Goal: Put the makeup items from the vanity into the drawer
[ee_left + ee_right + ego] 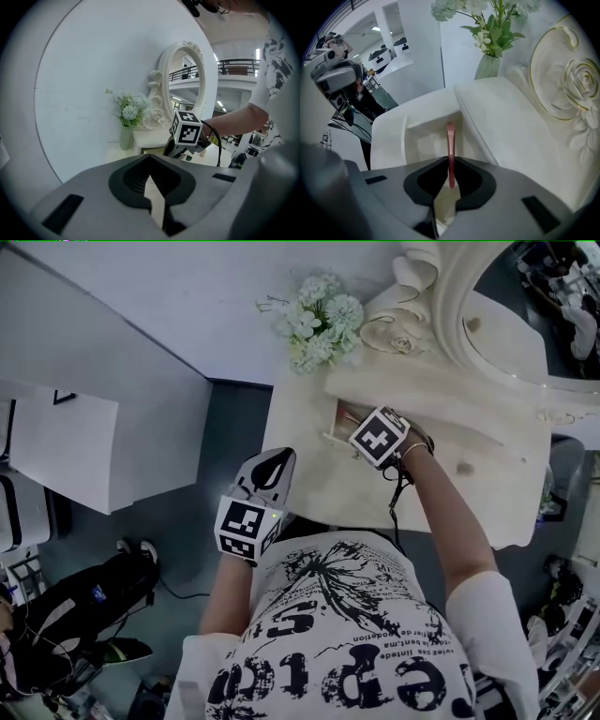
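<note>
The right tool (450, 164) is nearly closed and clamped on a slim pink makeup brush (450, 138), which is held tip-down over the open drawer (415, 143) of the bench (506, 126). The left tool (151, 159) is closed, with nothing gripped.

A slender pink-red makeup brush (450, 140), with a rose-gold ferrule and a paler pink tip, is clamped by its darker handle between the jaws of the right gripper (449, 161). It stands steeply, tip down, over the open cavity of a cream-white drawer (417, 140); whether the tip touches the drawer floor cannot be told. The drawer is pulled out from under the smooth top of the cream-white vanity (501, 122), and the part of its inside in view looks bare.
</note>
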{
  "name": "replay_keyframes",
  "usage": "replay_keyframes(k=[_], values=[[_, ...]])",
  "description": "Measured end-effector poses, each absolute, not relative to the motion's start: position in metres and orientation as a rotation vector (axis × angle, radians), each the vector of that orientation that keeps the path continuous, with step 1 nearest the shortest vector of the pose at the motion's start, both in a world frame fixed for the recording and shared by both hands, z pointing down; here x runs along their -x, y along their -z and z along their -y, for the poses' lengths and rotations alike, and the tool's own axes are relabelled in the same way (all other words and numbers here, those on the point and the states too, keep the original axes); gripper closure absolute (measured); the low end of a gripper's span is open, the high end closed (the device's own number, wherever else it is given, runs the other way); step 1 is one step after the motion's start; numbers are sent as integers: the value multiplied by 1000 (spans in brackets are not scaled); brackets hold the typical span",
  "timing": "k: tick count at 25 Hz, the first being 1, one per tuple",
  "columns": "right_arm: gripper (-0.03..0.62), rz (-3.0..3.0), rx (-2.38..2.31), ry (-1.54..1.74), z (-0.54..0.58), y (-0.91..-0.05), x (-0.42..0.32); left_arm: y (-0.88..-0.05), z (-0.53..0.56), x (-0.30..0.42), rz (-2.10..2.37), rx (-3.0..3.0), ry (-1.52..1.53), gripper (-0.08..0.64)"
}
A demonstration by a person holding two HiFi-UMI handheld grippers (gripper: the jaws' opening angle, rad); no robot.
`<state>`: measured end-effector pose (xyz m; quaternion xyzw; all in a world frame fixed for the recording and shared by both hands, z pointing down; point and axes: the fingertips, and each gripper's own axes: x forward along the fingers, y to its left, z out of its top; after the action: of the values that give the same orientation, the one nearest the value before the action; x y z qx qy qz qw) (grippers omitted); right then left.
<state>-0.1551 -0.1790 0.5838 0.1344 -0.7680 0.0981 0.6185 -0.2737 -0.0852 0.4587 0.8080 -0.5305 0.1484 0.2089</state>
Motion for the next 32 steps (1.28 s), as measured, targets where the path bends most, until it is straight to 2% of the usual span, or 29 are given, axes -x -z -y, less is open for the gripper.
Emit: replay_keyframes(k=[10,12,18,25,32], values=[[528,1814,-400,-278,180,-578,154,-461,87,273,1428,-2277,-419,555],[500,1827,-403,-283,176,-574,153,-459,87,272,1428,-2279,-410,555],[502,1957,-501,-323,177,-534,146,-452,89,255,1416,-2304,-398,555],[503,2017,-658,-377,184,-497,79,-443,98,213,1386,-2351,-387,555],[478,1960,-742,-446,182,-521,-6,-442,105,165,1339,-2378,-403,555]])
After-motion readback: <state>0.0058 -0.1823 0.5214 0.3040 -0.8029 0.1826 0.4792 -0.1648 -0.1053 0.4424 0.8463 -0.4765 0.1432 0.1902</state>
